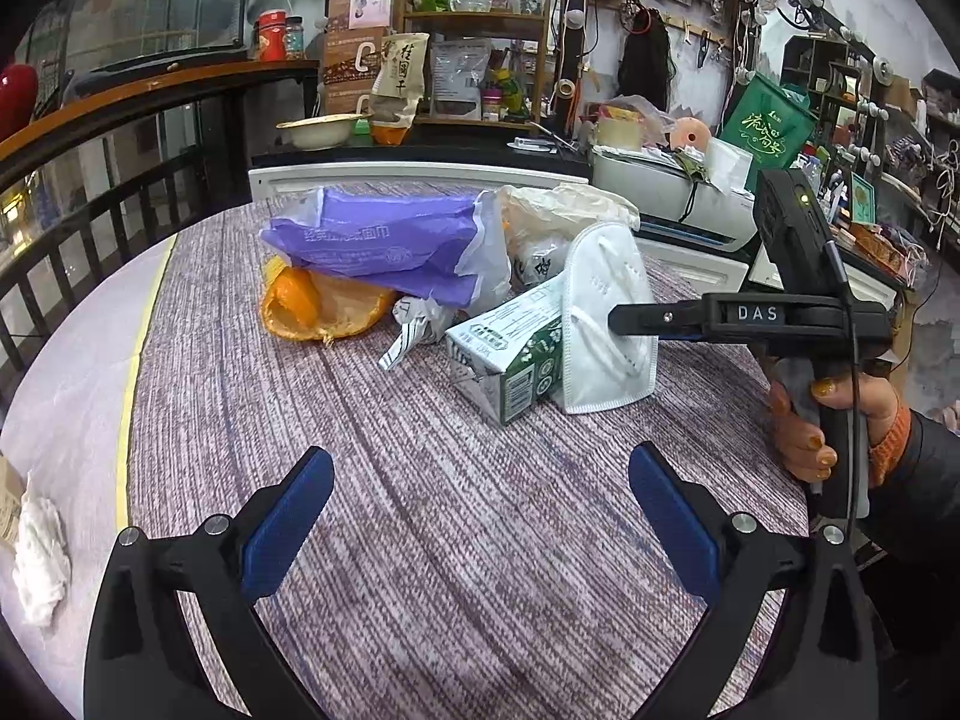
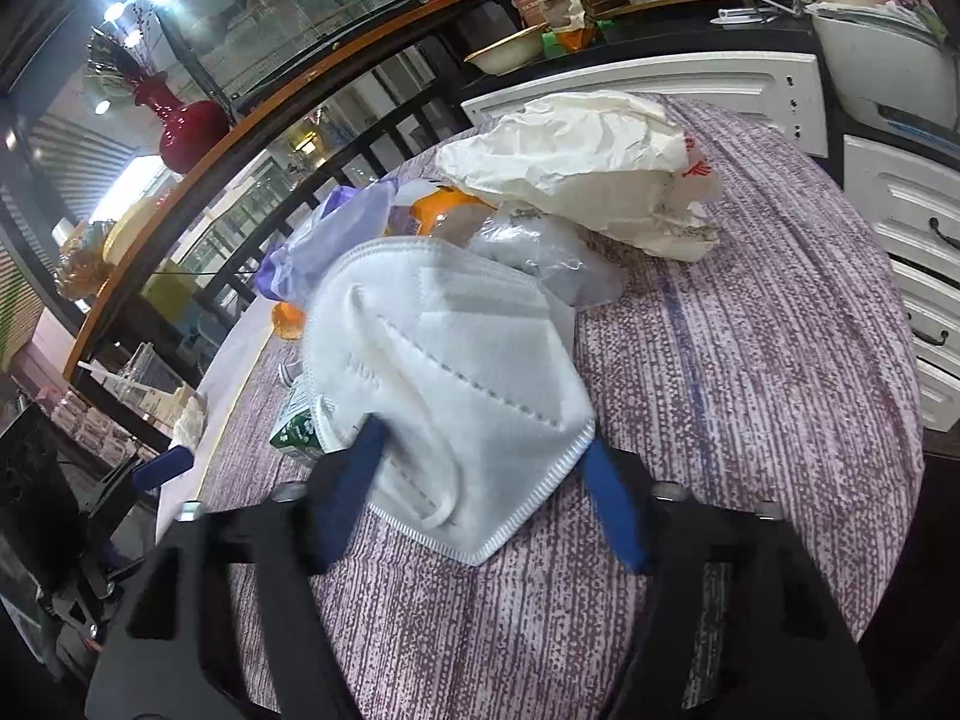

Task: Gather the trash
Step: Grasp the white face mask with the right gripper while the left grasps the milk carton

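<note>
Left wrist view, lower left: crumpled white tissue point(image 1: 39, 558) on the pale edge of the table point(image 1: 420, 540), well apart from the rest. Bottom centre: left tool point(image 1: 480, 510), blue pads wide apart, nothing between them, over bare purple-striped cloth.

Centre of frame: the trash heap. Orange peel point(image 1: 312, 309) at its left, purple wrapper point(image 1: 384, 246) lying over the peel. Right of that, a green-and-white milk carton point(image 1: 510, 366) on its side. A white face mask point(image 1: 606, 324) leans against the carton's right end. Behind both, a crumpled white plastic bag point(image 1: 564, 210).

Right of frame: right tool point(image 1: 618, 321) comes in level from the right edge, held by a hand point(image 1: 834, 420); its tip is at the mask.

Right wrist view, lower centre: mask point(image 2: 456, 372) fills the middle, its lower part between the blue pads point(image 2: 612, 510). Pads are on either side of the mask, partly closed; whether they press it I cannot tell.

Step in hand, as I judge it: grasping the mask, first piece of the heap. Next move calls for closing fully on the mask's folded edge, then lifting clear without dragging the carton. No bin shows in either view.
</note>
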Action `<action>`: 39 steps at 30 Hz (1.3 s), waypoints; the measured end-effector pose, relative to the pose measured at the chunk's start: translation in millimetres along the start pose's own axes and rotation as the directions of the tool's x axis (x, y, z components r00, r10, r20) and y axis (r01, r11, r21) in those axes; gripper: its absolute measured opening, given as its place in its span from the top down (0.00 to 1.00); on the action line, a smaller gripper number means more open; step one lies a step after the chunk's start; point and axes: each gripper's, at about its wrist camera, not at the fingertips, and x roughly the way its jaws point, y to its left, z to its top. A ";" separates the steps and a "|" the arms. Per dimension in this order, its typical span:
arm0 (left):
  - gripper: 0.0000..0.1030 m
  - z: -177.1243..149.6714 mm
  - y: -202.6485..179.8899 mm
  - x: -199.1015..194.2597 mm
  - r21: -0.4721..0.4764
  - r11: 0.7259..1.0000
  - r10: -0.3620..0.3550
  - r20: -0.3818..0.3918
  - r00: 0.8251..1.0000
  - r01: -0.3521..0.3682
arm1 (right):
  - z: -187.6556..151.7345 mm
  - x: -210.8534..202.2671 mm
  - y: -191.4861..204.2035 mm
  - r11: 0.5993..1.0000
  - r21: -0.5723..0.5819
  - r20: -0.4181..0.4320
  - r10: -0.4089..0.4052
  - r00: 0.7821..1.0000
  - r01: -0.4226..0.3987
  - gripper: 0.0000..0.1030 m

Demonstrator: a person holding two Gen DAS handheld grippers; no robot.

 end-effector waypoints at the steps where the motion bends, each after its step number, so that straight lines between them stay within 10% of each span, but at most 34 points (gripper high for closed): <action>1: 0.05 2.2 -0.6 3.2 0.006 1.000 0.003 -0.001 1.000 -0.003 | 0.3 -2.5 1.8 1.000 -0.011 0.008 0.012 1.000 -0.012 0.67; 5: 0.05 7.3 -3.3 12.1 0.029 1.000 0.004 -0.018 1.000 -0.003 | -1.7 -19.9 11.3 0.998 -0.060 0.040 0.015 0.999 -0.013 0.83; 20: 0.10 45.9 -24.2 58.0 0.195 0.981 -0.004 -0.071 0.997 0.018 | -27.9 -112.5 12.3 0.988 -0.141 0.150 -0.046 0.988 0.067 0.86; 39: 0.37 65.6 -62.4 132.1 0.500 0.866 0.132 -0.260 0.956 0.016 | -62.3 -138.4 -48.8 0.993 0.032 0.142 -0.121 0.983 0.118 0.86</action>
